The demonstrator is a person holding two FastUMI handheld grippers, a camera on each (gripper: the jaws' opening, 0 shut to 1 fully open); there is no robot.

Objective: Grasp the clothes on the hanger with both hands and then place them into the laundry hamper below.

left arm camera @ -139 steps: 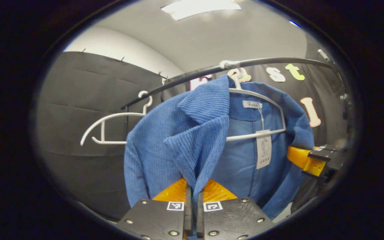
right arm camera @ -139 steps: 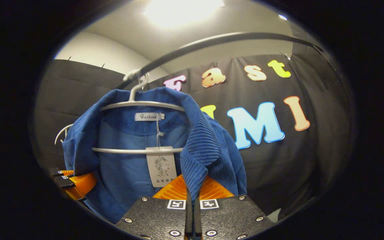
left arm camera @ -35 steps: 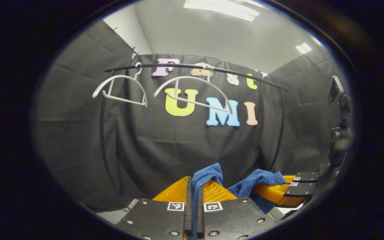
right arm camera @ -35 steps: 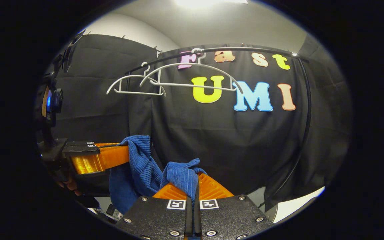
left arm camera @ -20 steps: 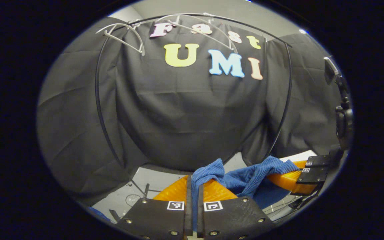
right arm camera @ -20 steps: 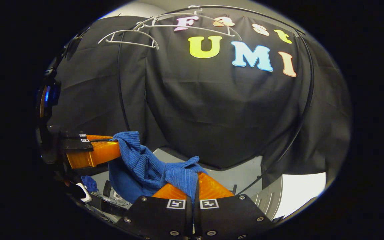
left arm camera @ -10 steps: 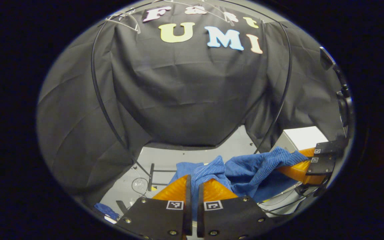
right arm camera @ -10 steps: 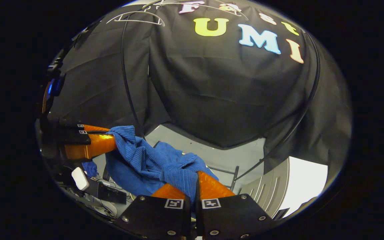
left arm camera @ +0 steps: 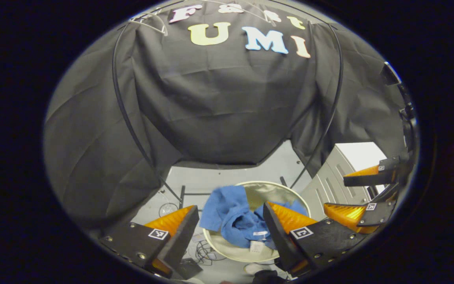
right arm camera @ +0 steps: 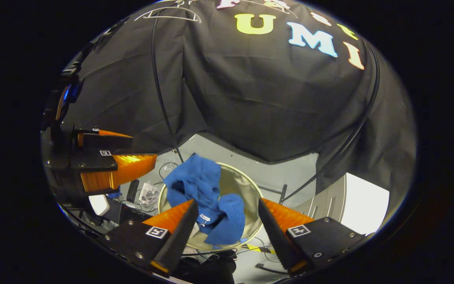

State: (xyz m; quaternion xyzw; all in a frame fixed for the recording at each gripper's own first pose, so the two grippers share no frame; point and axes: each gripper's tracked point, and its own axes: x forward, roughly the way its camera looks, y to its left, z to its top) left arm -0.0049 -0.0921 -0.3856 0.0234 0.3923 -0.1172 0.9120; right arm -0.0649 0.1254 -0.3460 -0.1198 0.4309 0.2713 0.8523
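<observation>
In the left gripper view, the left gripper point(left arm camera: 230, 221) hangs with its two fingers spread wide apart and nothing between them, looking down at a round, pale-rimmed laundry hamper point(left arm camera: 290, 191) on the grey floor point(left arm camera: 227, 179); the crumpled blue ribbed knit garment point(left arm camera: 233, 215) lies in the hamper, one fold draped over the near-left rim, with a small white tag point(left arm camera: 256, 246) showing at its lower edge. Off to the right edge of this view the right gripper point(left arm camera: 359, 193) shows, its fingers likewise parted and empty, next to a white ribbed cabinet point(left arm camera: 339, 185). A thin black clothes rail point(left arm camera: 126, 118) arches over the booth's black cloth wall point(left arm camera: 219, 98), and white plastic hangers point(left arm camera: 148, 23) show bare at the very top. In the right gripper view, the right gripper point(right arm camera: 225, 221) is also splayed open and holds nothing, with the blue garment point(right arm camera: 205, 197) lying below and between its fingers, heaped across the left half of the hamper point(right arm camera: 250, 193) so that the shiny inner wall shows bare on the right. This view adds what the other lacks: the left gripper point(right arm camera: 132, 152) seen from the side at the left edge, its fingers apart, and a clutter of cables and small devices point(right arm camera: 140, 193) on the floor just left of the hamper, plus a strip of yellow-and-black tape point(right arm camera: 256, 248) near its front
</observation>
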